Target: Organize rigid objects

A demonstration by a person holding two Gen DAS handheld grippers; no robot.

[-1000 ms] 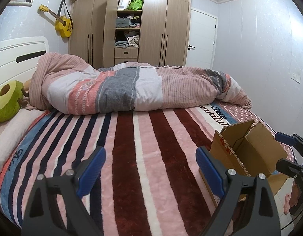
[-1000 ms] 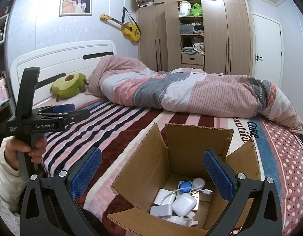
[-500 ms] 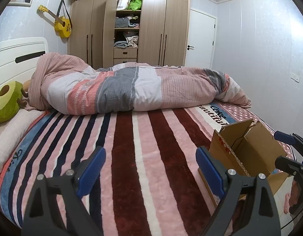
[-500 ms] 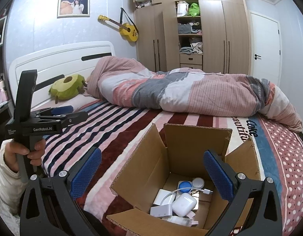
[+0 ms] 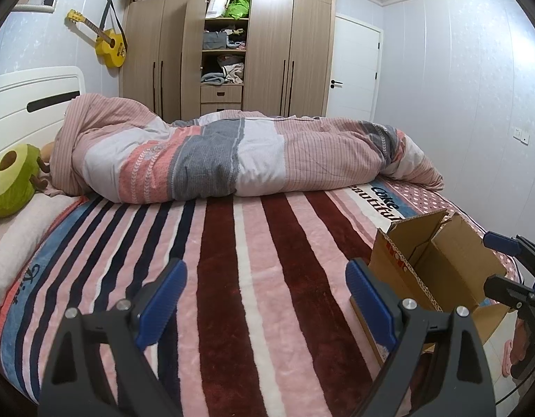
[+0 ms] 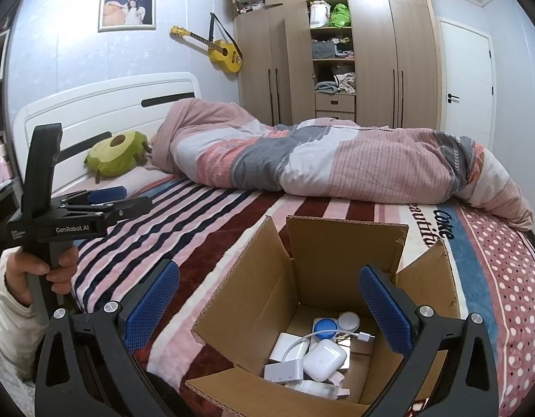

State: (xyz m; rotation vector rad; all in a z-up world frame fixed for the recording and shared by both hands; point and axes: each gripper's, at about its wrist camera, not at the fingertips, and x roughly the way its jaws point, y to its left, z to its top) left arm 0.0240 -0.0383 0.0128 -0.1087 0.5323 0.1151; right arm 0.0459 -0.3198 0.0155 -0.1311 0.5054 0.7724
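While the right gripper (image 6: 269, 299) hangs just above the cardboard box (image 6: 340, 264) with jaws spread and empty, a white earbud case (image 6: 324, 359), adapters and a cable (image 6: 323, 337) lie inside the box. Left of the box, the left gripper (image 5: 265, 297) hovers over the striped bed (image 5: 232, 278), jaws spread, empty. Beyond the box lies a rolled duvet (image 6: 337, 160).

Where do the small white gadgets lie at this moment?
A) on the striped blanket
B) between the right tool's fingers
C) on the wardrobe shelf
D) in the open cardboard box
D: the right wrist view shows the earbud case and adapters at the bottom of the box, with the right tool open and empty above.
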